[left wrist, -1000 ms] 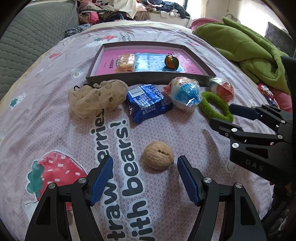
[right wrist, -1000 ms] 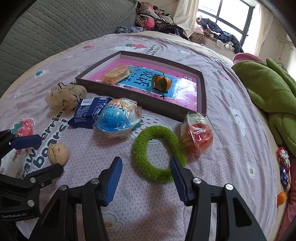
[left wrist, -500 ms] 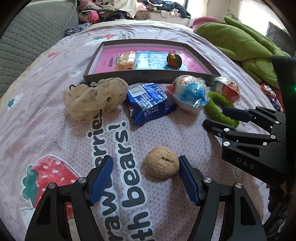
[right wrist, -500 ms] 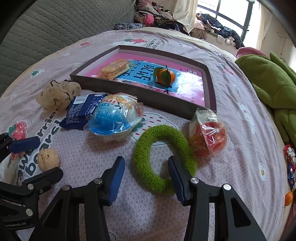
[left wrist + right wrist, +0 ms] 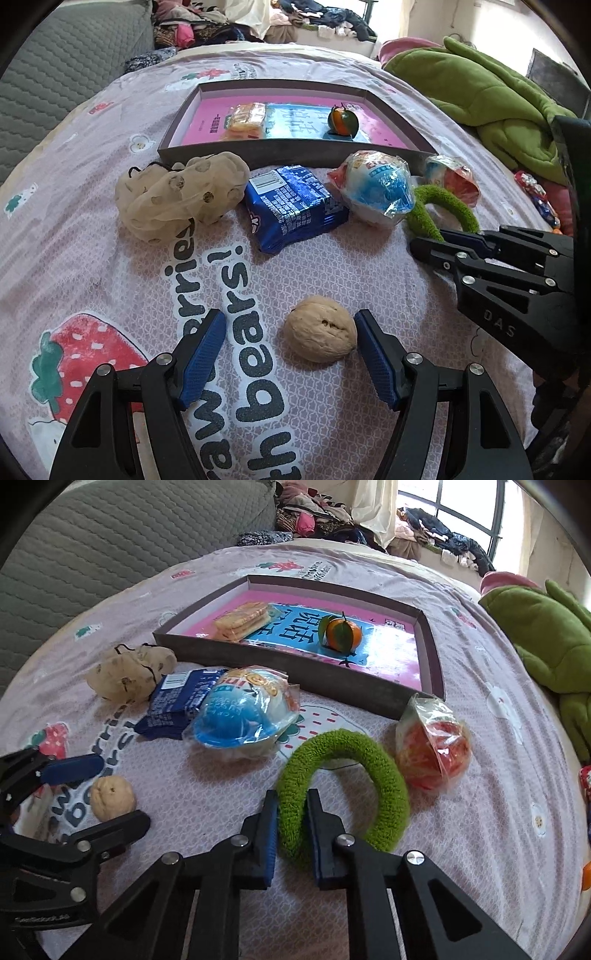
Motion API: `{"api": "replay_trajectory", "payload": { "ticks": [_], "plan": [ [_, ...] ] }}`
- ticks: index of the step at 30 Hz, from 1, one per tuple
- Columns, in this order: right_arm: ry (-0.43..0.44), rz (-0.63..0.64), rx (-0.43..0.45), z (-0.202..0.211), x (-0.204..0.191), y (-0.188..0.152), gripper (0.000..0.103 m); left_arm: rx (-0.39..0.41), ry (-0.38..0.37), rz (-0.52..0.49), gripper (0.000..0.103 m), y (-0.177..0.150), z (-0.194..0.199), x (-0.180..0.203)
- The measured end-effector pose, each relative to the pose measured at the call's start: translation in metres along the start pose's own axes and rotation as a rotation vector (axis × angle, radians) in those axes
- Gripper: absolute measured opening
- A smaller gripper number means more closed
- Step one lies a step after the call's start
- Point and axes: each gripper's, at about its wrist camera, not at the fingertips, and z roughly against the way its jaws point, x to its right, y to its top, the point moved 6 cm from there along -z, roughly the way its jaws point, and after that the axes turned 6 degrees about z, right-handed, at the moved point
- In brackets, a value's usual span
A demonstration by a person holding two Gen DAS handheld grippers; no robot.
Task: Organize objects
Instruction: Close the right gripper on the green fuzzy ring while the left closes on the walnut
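Note:
My right gripper is shut on the near left side of a fuzzy green ring that lies on the bed. My left gripper stands open around a walnut; the right pad touches the nut and the left pad is well clear. A shallow brown tray with a pink floor sits farther back and holds a packet of biscuits and a small orange. In the left wrist view the right gripper shows at the right, at the green ring.
In front of the tray lie a beige mesh pouch, a blue snack pack, a bagged blue toy and a bagged red toy. A green blanket sits at right, a grey quilted headboard at left.
The right gripper's jaws closed onto the green ring's near side. The left gripper crept forward, so the walnut now sits between its pads against the right one.

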Motion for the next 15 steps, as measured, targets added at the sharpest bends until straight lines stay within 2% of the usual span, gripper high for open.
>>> {"api": "replay_trajectory", "payload": {
  "ticks": [6,8,10,15],
  "plan": [
    [0.034,-0.019,0.014,0.006,-0.002,0.0,0.015,0.007,0.008,-0.03,0.06,-0.003,-0.001,0.004],
    [0.037,-0.018,0.022,0.009,-0.003,0.0,0.015,0.012,-0.001,-0.025,0.045,-0.003,0.0,0.004],
    [0.043,-0.02,0.029,0.012,-0.005,0.001,0.015,0.014,-0.003,-0.028,0.035,-0.003,0.001,0.003],
    [0.045,-0.01,0.053,0.022,-0.009,0.002,0.015,0.019,-0.003,-0.034,0.035,-0.004,0.003,0.003]
  ]
}}
